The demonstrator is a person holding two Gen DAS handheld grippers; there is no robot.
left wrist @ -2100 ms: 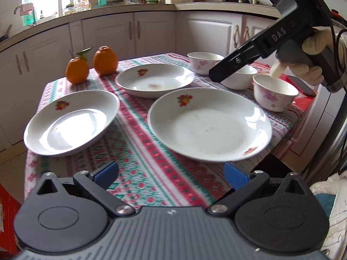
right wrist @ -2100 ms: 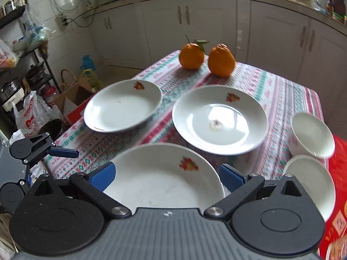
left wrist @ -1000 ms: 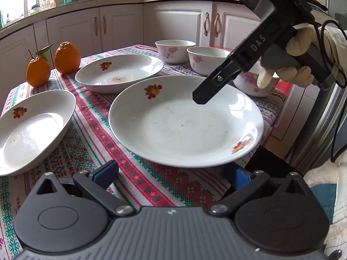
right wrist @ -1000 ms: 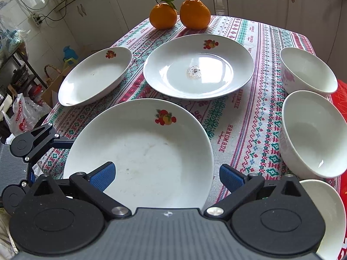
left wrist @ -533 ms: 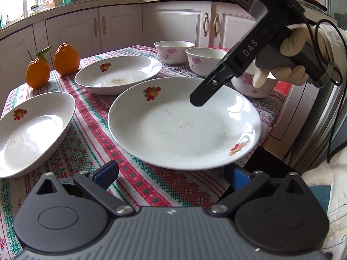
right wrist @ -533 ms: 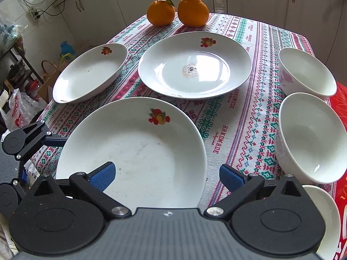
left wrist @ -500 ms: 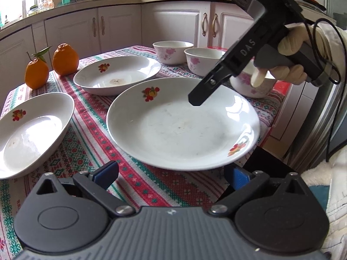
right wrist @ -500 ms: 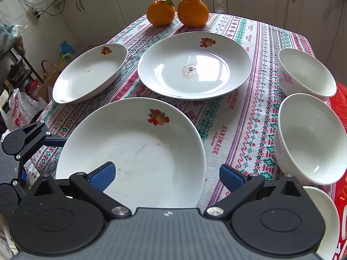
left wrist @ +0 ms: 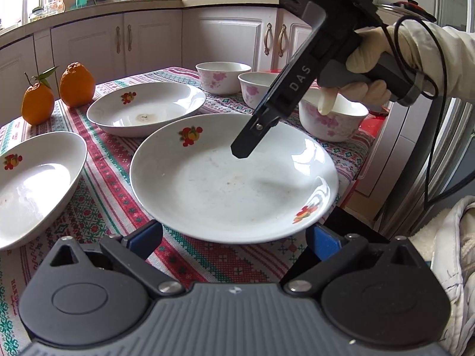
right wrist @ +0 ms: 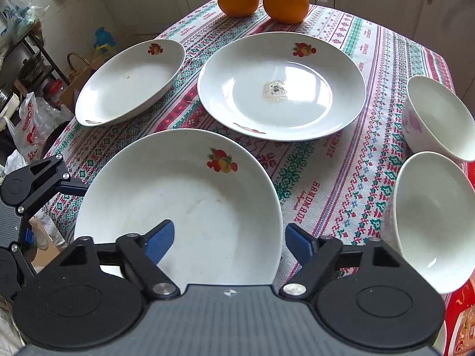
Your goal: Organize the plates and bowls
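Home kitchen, white cabinets [left wrist: 154, 44], cluttered countertop [left wrist: 118, 3], tablecloth-covered table [left wrist: 207, 255]

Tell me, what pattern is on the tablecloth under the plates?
The tablecloth has woven bands of red, green and white cross-stitch motifs; the right wrist view shows it best.

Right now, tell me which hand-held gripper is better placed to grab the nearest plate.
Right. The right hand-held gripper already straddles the rim of the nearest plate, jaws closing with the rim between them, pads not yet touching. The left hand-held gripper sits open just short of the plate's edge.
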